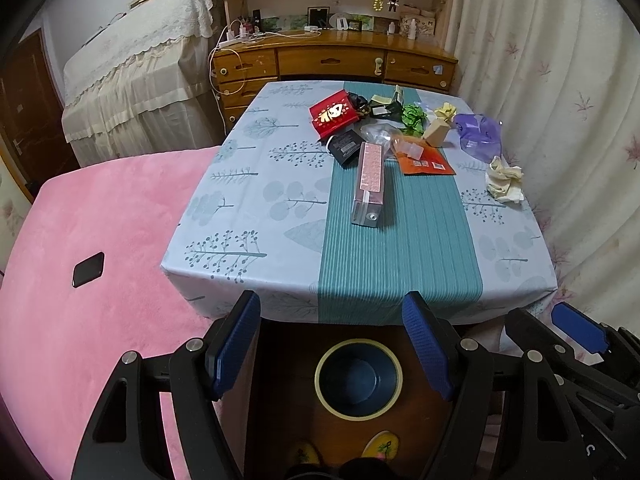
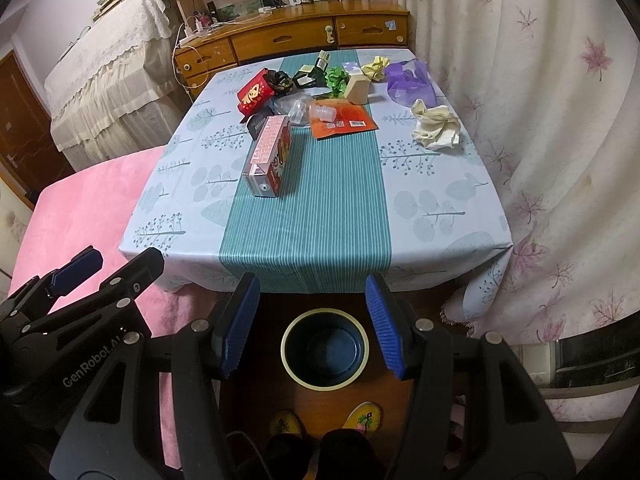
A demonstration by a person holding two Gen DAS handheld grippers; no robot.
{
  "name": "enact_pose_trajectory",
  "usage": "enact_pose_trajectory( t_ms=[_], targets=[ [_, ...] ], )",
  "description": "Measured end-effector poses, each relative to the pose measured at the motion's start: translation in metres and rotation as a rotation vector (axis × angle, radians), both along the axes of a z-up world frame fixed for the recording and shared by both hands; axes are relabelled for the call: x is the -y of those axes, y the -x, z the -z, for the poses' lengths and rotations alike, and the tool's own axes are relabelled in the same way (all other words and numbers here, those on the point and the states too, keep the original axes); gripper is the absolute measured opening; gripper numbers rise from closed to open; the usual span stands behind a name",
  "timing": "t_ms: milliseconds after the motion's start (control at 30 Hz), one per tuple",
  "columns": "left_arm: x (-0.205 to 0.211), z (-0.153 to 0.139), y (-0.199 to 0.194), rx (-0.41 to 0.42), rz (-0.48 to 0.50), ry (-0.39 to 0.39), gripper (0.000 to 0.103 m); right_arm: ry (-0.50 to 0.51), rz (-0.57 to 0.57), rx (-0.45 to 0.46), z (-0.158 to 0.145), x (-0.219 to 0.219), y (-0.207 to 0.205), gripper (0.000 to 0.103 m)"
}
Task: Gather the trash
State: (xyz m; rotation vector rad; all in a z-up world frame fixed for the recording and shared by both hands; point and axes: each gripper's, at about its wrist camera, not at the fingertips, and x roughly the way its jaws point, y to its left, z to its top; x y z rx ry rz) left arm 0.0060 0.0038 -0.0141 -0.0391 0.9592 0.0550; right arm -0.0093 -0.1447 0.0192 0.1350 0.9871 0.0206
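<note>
Both grippers hang side by side at the near edge of the table (image 1: 248, 216), angled down over a dark round bin (image 1: 358, 378) on the floor just below, empty so far as the views show. The left gripper (image 1: 336, 344) has its jaws spread with nothing between them, and the right gripper (image 2: 310, 326) is likewise released and empty.

The trash lies ahead of both, clustered toward the far half of the table: a red box (image 1: 333, 117), a green crumpled wrapper (image 1: 414, 117), an orange packet (image 1: 424, 160), a purple plastic bag (image 1: 480, 136) and a crumpled cream paper (image 2: 436, 126) off to the right side. Nearest of all is a long pink-topped carton (image 1: 370, 184), lying on its side on the teal stripe with its long axis running away from the grippers, one short end facing them.

The carton sits almost straight ahead of the left gripper and slightly left of the right one, so the left hand looks better placed to reach forward and close across its narrow width; the crumpled paper falls more naturally to the right
</note>
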Motion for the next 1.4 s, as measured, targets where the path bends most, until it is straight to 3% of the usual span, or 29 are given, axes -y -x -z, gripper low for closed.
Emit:
enact_pose_trajectory(
  t_ms=[900,1400],
  targets=[
    [0.009,0.008,0.005,-0.009,-0.012,0.004,0.075,-0.021,-0.028,-0.023,0.008,0.023,0.0,0.052],
    [0.034,0.002,-0.002,-0.002,-0.085,-0.002,0.075,-0.073,-0.067,-0.014,0.009,0.057,-0.015,0.052]
  ],
)
